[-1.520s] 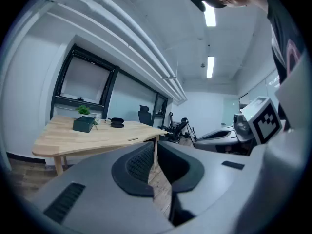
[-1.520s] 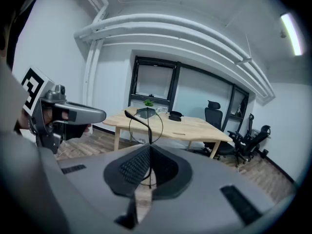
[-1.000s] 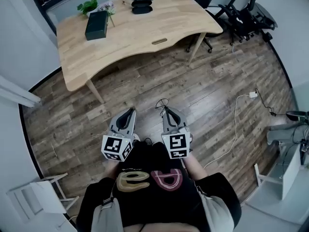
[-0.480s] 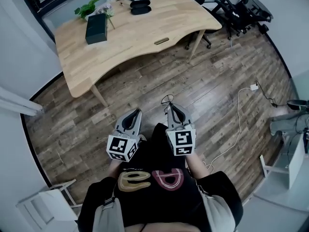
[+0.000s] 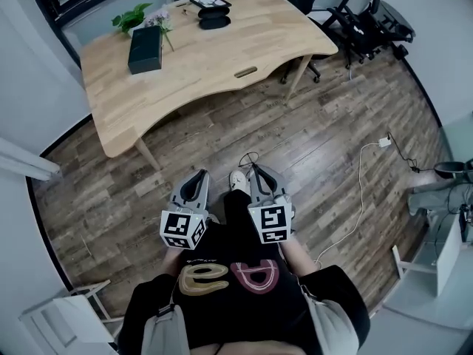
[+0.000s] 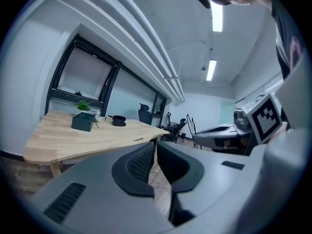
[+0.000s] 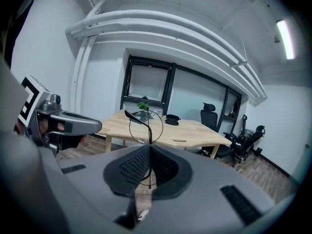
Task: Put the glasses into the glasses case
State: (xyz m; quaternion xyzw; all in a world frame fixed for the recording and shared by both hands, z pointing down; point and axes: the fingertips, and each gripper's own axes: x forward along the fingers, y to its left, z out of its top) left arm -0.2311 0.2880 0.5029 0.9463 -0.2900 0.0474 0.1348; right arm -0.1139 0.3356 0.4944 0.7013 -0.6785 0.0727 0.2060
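The glasses (image 7: 137, 120) are a thin wire frame with round rims and slim dark temples. I judge them very light, springy, and easy to bend, with lenses that would scratch or smudge. I'd want my hold on the metal near the bridge or a hinge, never on a lens, and with only gentle pressure.

They are off the table, carried in my right gripper (image 7: 149, 147). Its two ribbed pads are closed on a thin part of the frame, and one rim and a temple stand up above the tips at the middle of the right gripper view. Which part of the frame is pinched I cannot tell. In the head view the glasses show as a fine loop just past that gripper's tips, over the wood floor (image 5: 318, 146) at the middle of the frame.

My left gripper (image 6: 155, 145) sits just to the left of the right one, at lower centre of the head view. Its jaws meet at the tips with nothing between them, and only floor shows through the slit lower down.

The glasses case (image 5: 214, 22) is a dark oval at the far end of the table (image 5: 192, 72), upper middle of the head view, well apart from both grippers. It is too small for me to tell whether it is open. A dark box (image 5: 145, 39) and a small plant (image 5: 133, 18) stand toward the upper left.
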